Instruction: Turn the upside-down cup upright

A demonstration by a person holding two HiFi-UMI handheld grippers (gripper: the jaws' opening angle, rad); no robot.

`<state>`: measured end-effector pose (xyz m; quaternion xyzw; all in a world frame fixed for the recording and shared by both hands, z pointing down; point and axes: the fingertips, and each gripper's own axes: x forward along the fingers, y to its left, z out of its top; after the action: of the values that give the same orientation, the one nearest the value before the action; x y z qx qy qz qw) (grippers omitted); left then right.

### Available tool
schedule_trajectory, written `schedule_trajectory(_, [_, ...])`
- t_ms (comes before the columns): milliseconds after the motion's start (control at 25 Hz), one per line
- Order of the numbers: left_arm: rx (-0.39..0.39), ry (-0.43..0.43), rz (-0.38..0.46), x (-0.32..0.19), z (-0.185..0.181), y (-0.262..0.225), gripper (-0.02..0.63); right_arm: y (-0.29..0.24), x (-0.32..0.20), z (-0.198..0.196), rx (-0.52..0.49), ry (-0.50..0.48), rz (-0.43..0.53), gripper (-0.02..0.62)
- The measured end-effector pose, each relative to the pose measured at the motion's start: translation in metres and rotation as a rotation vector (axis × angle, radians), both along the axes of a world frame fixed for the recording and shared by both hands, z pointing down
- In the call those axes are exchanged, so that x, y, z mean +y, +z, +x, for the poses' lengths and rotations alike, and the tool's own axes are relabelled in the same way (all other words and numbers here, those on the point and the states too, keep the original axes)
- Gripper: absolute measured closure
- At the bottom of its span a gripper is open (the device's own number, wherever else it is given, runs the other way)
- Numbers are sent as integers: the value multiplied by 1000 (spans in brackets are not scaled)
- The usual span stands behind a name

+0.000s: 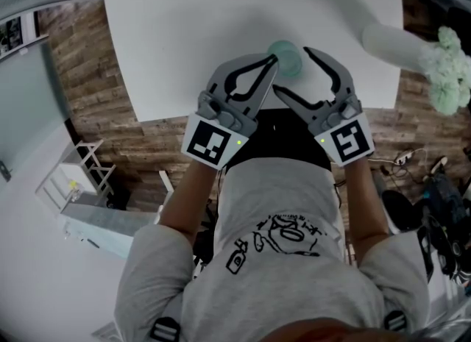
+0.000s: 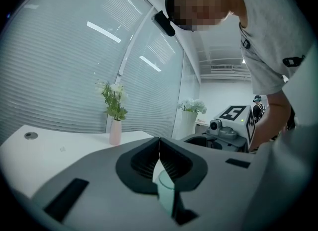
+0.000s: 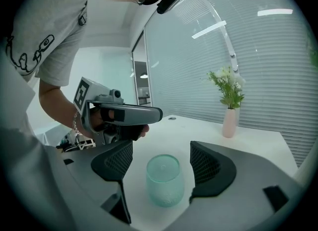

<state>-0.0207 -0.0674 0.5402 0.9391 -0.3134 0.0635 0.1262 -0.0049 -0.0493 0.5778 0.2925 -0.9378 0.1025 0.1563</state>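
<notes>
I am at the start of the job: getting my fingers around the cup (image 3: 163,180). It stands upside down on the white table (image 1: 184,31), near the edge by my body. Its flat bottom faces up and its mouth sits on the table.

My right gripper (image 1: 291,69) has its jaws as wide as they go, one on each side of the cup. There is a gap on both sides, so nothing is touching it and I have not grabbed it yet. My left gripper (image 1: 272,61) has its jaws pressed together with nothing in them. Its tip is just beside the cup, on the left.

I think the next move goes like this. I bring the right jaws in on the cup's sides, not too hard. Then I lift it a little, roll my wrist half way round and set it down on its bottom. My left gripper could hold the cup steady if it wobbles.

The cup is blue-green and cloudy, like frosted glass, though it could be plastic. It is round and fat in the middle and gets a bit smaller at the bottom, so it may slip. I should pinch it at the fat part. My pads (image 3: 118,159) are black with a bumpy grid on them, which should help me hold on. The table looks smooth and hard.
</notes>
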Motion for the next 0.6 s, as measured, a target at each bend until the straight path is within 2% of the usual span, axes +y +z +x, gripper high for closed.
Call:
schedule_trajectory(360, [15,-1,-2,-2,2,13,601,19,-1,-1,29,-18,-6,245])
schedule_trajectory(600, [12,-7,-7,-3,2,19,601,23,-2,2,1,10,-14,245])
